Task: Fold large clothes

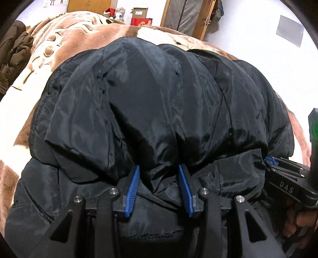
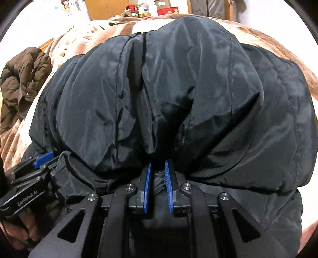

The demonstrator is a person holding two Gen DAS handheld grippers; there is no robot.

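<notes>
A large black padded jacket (image 1: 159,103) lies on a brown and cream blanket (image 1: 65,41), with one layer folded over toward me. My left gripper (image 1: 159,170) has its blue pads spread apart, with the edge of the folded layer bunched between them. My right gripper (image 2: 158,165) has its pads close together, pinching a fold of the jacket (image 2: 169,89) at the near edge. The right gripper also shows at the right edge of the left wrist view (image 1: 272,161). The left gripper shows at the left of the right wrist view (image 2: 44,157).
A brown padded coat (image 2: 21,83) lies heaped on the blanket (image 2: 83,37) at the left. Cardboard and red boxes (image 1: 141,16), a wooden cabinet and a door stand at the far wall.
</notes>
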